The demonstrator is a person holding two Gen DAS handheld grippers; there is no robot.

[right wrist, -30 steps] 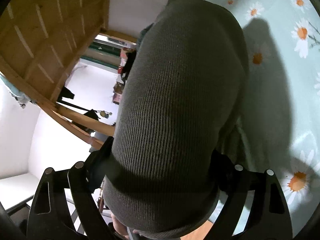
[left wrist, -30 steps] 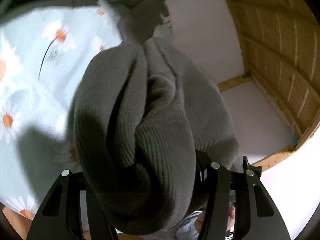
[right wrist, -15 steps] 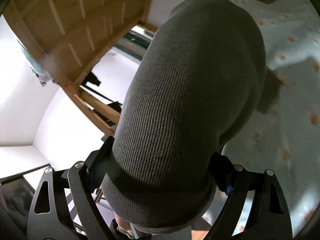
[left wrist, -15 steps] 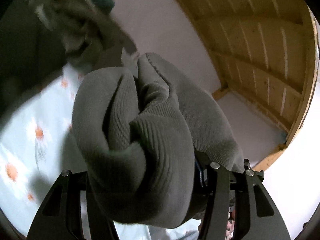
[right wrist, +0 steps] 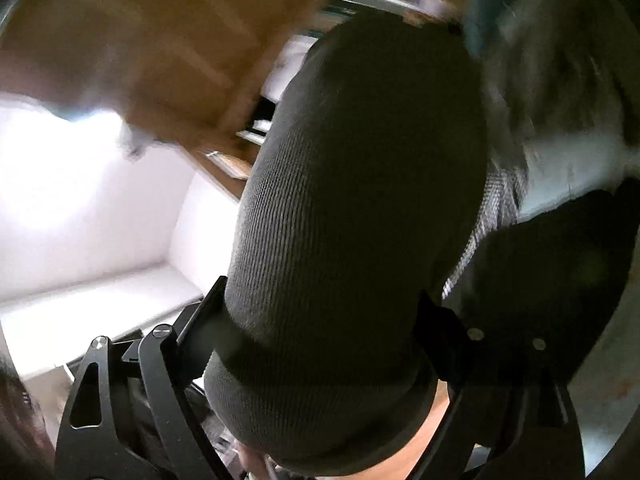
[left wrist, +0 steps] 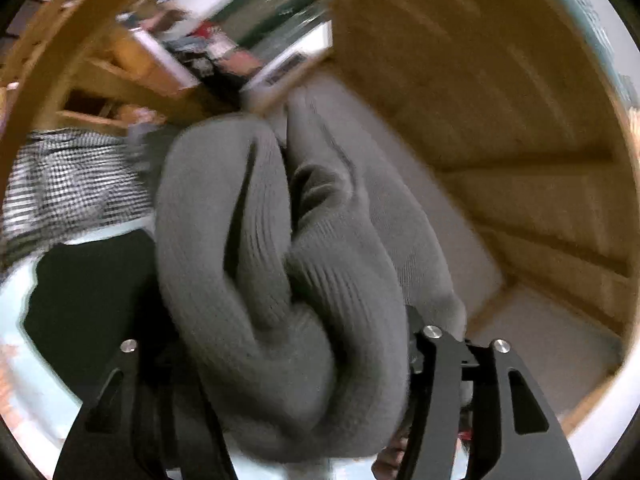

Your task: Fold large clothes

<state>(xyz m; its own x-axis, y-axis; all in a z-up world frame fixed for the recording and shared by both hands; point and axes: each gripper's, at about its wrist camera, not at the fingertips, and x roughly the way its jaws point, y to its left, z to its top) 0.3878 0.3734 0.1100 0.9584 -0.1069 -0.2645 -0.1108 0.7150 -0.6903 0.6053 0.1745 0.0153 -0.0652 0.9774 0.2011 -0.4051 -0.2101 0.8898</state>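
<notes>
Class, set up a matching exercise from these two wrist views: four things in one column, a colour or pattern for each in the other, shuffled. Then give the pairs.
Things:
1. sweater
2. hand-held gripper fingers
3. slatted frame
4. cloth at far left of the left view

Looks:
A. black
B. wood brown
C. black-and-white check
D. grey ribbed knit

Pairs: 1-D, 2-A, 3-B, 4-C

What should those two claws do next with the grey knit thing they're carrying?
Probably carry it on and lower it flat onto the bed. Both the left gripper, its jaws opening slightly, and the right gripper hold bunched parts of the grey sweater, still unfolded.
</notes>
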